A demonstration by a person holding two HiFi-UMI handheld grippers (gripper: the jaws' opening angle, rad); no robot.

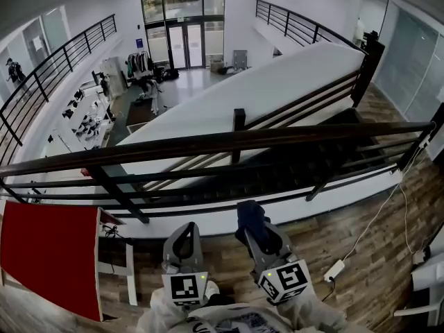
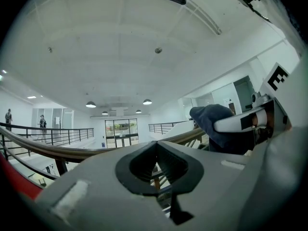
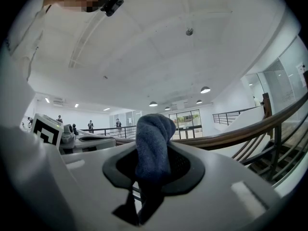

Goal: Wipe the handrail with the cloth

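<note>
Over on the left, the left gripper [image 1: 184, 231] points forward with its jaws pressed together and nothing between them; it is idle, low, close to the person's body. Just beside it, the right gripper [image 1: 255, 233] is clenched on the cloth [image 3: 154, 138], a dark blue bundle that stands up out of the jaws and droops below them. Ahead of both runs the handrail [image 1: 229, 141], a dark wooden bar whose long axis crosses the whole head view from left to right, climbing a little toward the right-hand post. The cloth is not on it yet: the rail lies beyond and above the jaws, with a clear gap between. In the right gripper view it sweeps across behind the cloth. The right gripper is the nearer of the two and carries the cloth, so by my reading the wipe has not begun. The next move calls for that gripper to go up and forward onto the bar, then slide along its length, not across it.
</note>
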